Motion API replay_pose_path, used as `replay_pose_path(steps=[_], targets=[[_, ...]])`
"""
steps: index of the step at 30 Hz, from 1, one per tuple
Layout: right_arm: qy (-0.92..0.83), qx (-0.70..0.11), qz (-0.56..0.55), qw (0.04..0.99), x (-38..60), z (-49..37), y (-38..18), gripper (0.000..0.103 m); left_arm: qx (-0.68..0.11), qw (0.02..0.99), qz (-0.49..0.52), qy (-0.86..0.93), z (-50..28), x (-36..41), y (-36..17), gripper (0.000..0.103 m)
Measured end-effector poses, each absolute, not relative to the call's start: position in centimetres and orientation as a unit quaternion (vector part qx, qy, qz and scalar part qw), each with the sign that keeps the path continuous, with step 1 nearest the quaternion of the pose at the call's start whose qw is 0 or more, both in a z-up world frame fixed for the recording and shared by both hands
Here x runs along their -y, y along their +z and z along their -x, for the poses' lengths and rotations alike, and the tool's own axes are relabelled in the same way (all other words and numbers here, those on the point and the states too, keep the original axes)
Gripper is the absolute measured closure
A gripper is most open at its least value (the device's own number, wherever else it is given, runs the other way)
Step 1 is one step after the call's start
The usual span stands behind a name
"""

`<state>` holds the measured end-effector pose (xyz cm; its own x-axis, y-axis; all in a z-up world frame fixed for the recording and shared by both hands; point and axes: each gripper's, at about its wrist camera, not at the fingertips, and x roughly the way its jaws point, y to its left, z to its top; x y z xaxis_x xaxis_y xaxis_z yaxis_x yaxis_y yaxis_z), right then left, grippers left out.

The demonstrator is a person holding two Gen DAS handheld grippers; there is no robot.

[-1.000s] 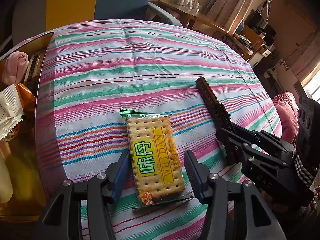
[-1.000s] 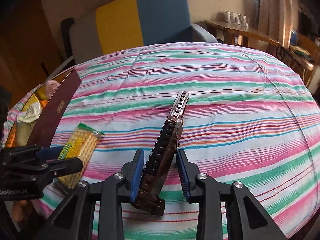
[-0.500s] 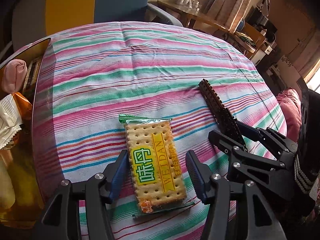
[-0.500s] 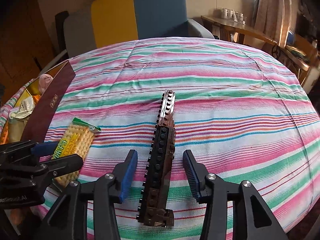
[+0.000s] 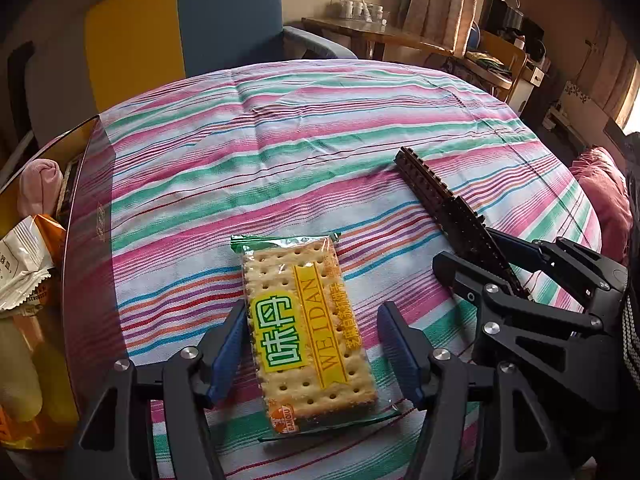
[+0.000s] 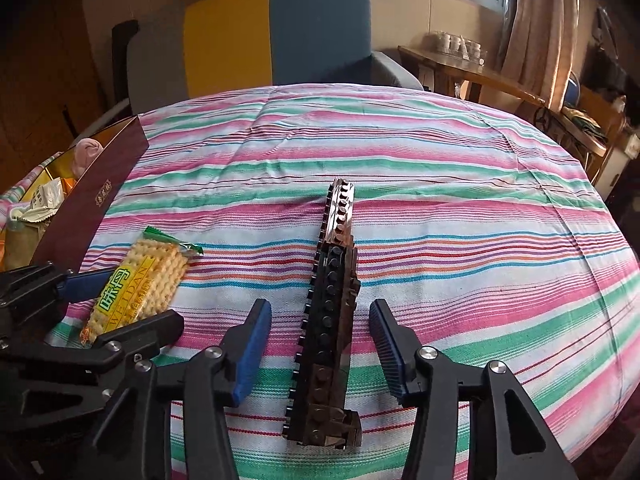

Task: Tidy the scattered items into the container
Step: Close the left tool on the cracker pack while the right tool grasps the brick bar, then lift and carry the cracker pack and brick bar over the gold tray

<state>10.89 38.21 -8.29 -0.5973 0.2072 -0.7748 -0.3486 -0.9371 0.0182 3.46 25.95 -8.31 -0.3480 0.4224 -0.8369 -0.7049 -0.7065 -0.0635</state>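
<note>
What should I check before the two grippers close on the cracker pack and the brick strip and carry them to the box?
1. Cracker pack between the left gripper fingers: ok, fingers opening, not pressing it.
2. Brick strip between the right gripper fingers: ok, fingers closing, gaps on both sides.
3. Both items flat on the striped tablecloth: ok.
4. Grippers clear of each other: cannot tell, they sit very close side by side.
5. Box open to receive: ok, no lid on it.
6. Free room inside the box: cannot tell, snack packets and a pink item already lie in it.
</note>
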Motion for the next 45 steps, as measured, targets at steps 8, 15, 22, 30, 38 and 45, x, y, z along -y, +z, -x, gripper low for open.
replay_pose_path(steps=[8, 15, 22, 30, 38, 45], targets=[[0.893, -0.103, 0.407, 0.162, -38.9, -11.9, -8.1, 0.079, -0.149, 0.348, 0.445, 0.811, -3.3, -25.8, -8.3, 0.036], [0.892, -0.123, 0.404, 0.16, -39.1, -12.7, -8.0, 0.08, -0.118, 0.352, 0.451, 0.812, -3.0, -24.5, -8.0, 0.051], [0.891, -0.152, 0.4, 0.152, -39.4, -13.4, -7.8, 0.08, -0.112, 0.364, 0.455, 0.805, -3.7, -24.4, -7.7, 0.052], [0.893, -0.185, 0.388, 0.135, -39.3, -13.8, -7.2, 0.08, -0.113, 0.368, 0.436, 0.813, -4.3, -24.0, -5.5, 0.052], [0.907, -0.173, 0.37, 0.098, -37.2, -12.2, -4.5, 0.08, -0.094, 0.342, 0.416, 0.837, -3.5, -21.2, -1.8, 0.052], [0.924, -0.148, 0.352, 0.034, -33.1, -8.4, -1.3, 0.08, -0.051, 0.294, 0.4, 0.867, -1.3, -15.5, 0.8, 0.052]])
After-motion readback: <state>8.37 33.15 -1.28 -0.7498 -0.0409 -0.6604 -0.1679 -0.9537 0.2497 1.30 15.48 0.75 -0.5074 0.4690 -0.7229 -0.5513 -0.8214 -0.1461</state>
